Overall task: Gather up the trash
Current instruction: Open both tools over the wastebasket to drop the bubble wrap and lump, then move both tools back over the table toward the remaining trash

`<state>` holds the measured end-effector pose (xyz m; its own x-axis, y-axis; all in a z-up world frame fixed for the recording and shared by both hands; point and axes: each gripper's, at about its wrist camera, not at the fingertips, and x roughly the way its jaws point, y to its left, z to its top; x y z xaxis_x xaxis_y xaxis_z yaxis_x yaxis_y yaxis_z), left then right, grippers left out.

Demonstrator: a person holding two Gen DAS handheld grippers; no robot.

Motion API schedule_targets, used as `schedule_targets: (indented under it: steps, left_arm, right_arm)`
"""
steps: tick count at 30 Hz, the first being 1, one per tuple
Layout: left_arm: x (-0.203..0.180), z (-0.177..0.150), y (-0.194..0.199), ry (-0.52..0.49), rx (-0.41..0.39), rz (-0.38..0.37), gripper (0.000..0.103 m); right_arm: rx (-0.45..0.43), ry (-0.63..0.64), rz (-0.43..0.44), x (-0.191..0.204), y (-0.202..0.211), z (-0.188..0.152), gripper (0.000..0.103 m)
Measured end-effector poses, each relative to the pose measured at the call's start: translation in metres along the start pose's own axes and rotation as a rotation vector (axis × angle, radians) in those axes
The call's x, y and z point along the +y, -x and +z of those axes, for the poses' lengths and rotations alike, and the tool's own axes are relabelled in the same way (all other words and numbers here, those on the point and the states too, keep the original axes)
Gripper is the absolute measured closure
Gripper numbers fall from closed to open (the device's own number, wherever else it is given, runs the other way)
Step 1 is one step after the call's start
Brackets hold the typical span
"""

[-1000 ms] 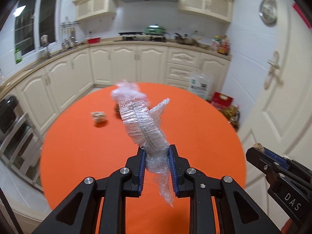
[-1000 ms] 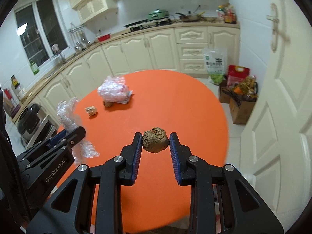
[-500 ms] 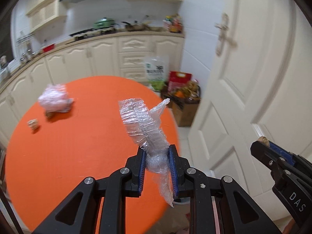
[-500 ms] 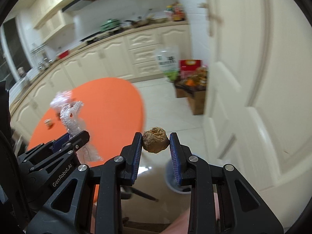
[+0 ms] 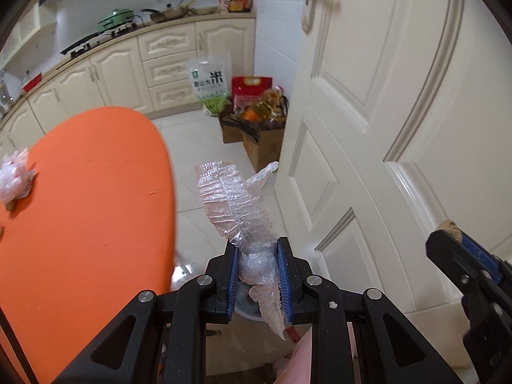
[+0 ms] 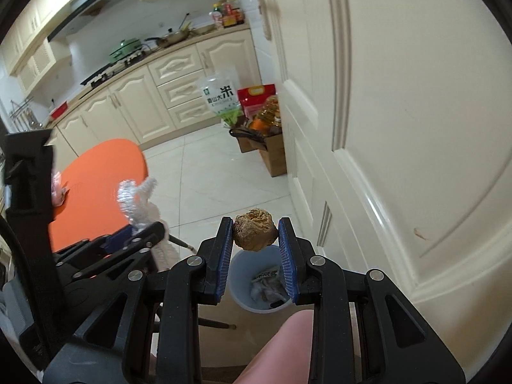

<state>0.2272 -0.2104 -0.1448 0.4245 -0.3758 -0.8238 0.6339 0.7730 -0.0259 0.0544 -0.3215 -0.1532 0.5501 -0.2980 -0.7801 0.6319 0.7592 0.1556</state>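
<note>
Both tilt downward: left tool (image 5: 258, 267) clamps plastic wrap (image 5: 235, 198), right tool (image 6: 255, 244) brown lump (image 6: 254, 229)

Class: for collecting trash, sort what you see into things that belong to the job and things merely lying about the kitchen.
Belongs to the job:
crumpled plastic wrap
brown lump
waste bin
crumpled plastic on the orange table

Just lying about:
rice bag
cardboard boxes
green pot
</note>
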Motion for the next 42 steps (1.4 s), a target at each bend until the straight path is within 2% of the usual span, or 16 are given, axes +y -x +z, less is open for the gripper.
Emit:
schedule_targets:
  steps: [5, 7, 9, 10, 15, 20, 29, 31, 33, 36, 42]
  left_arm:
    - [-0.011, 0.019, -0.027, -0.04, 0.038, 0.03, 0.08]
    - [-0.014, 0.025, -0.038, -0.073, 0.053, 0.078, 0.074]
    - [-0.016, 0.032, -0.047, -0.093, 0.05, 0.116, 0.06]
    - [-0.016, 0.034, -0.05, -0.091, 0.049, 0.118, 0.059]
    - [-0.009, 0.046, -0.066, -0.05, 0.099, 0.06, 0.058]
    - [-0.002, 0.051, -0.072, -0.039, 0.112, 0.077, 0.058]
    - [0.015, 0.041, -0.053, -0.003, 0.111, 0.081, 0.058]
    - [0.019, 0.041, -0.05, 0.009, 0.107, 0.084, 0.057]
    - [0.021, 0.04, -0.048, 0.015, 0.105, 0.087, 0.057]
    - [0.023, 0.038, -0.045, 0.023, 0.109, 0.086, 0.057]
    - [0.029, 0.033, -0.034, 0.042, 0.092, 0.074, 0.057]
  right_arm:
    - [0.009, -0.008, -0.017, -0.012, -0.014, 0.004, 0.076]
    - [0.024, -0.019, -0.023, -0.016, -0.019, 0.005, 0.076]
    - [0.035, -0.031, -0.015, -0.019, -0.025, 0.006, 0.076]
    - [0.039, -0.032, -0.018, -0.02, -0.027, 0.006, 0.076]
    - [0.067, -0.035, -0.025, -0.022, -0.041, 0.009, 0.076]
    - [0.086, -0.037, -0.024, -0.021, -0.054, 0.012, 0.075]
    - [0.107, -0.032, 0.056, -0.009, -0.068, 0.017, 0.074]
    - [0.097, -0.04, 0.094, -0.007, -0.067, 0.018, 0.067]
    - [0.086, -0.036, 0.096, -0.005, -0.065, 0.018, 0.055]
    - [0.071, -0.021, 0.061, 0.0, -0.062, 0.018, 0.054]
    - [0.088, -0.033, 0.062, 0.002, -0.058, 0.018, 0.053]
